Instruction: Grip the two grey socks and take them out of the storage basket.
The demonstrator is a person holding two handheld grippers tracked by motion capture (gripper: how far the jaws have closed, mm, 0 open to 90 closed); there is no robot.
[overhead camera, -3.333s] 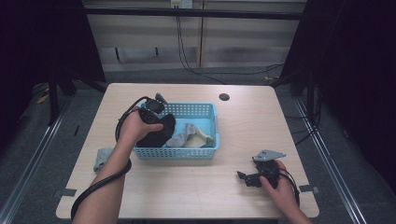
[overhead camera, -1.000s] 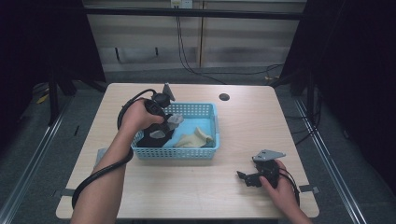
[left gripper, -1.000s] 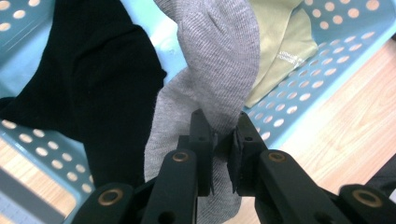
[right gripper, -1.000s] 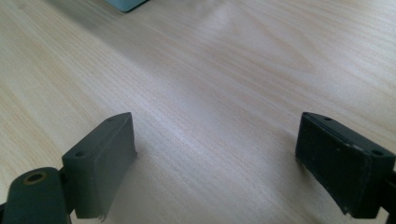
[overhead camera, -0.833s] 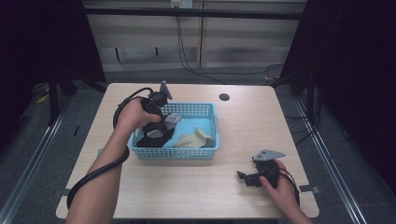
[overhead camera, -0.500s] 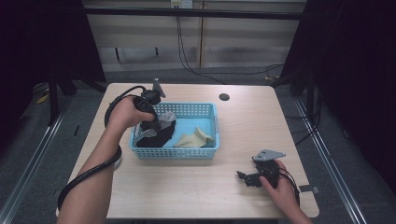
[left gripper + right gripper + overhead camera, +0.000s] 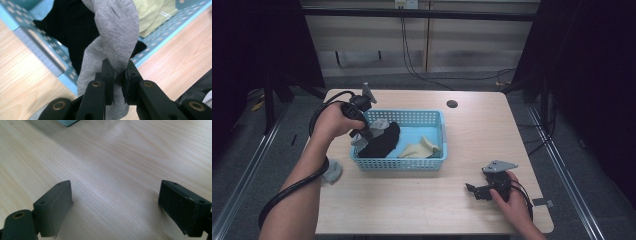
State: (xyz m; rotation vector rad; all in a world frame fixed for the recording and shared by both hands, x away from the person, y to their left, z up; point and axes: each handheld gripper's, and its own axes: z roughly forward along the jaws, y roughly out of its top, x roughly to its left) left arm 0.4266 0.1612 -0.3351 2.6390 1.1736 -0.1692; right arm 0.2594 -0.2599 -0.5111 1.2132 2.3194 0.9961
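Up at the left end of the blue basket [image 7: 438,134], the left gripper [image 7: 366,131] has its jaws clamped on a grey sock [image 7: 115,42], which hangs twisted from the pinch over the basket's near-left corner. In the left gripper view the sock drapes in front of a black garment [image 7: 72,27] lying inside the basket, and a pale yellow-green cloth [image 7: 152,12] sits farther along the basket floor. From the high view the black garment [image 7: 382,142] fills the left half of the basket while the pale cloth [image 7: 418,149] lies toward the right. Another grey piece of cloth [image 7: 332,171] lies on the wooden table [image 7: 422,200] just beside the person's left forearm, outside the basket. The right gripper [image 7: 473,190] rests on the table near the front right, well apart from the basket, with its jaws spread wide over bare wood.
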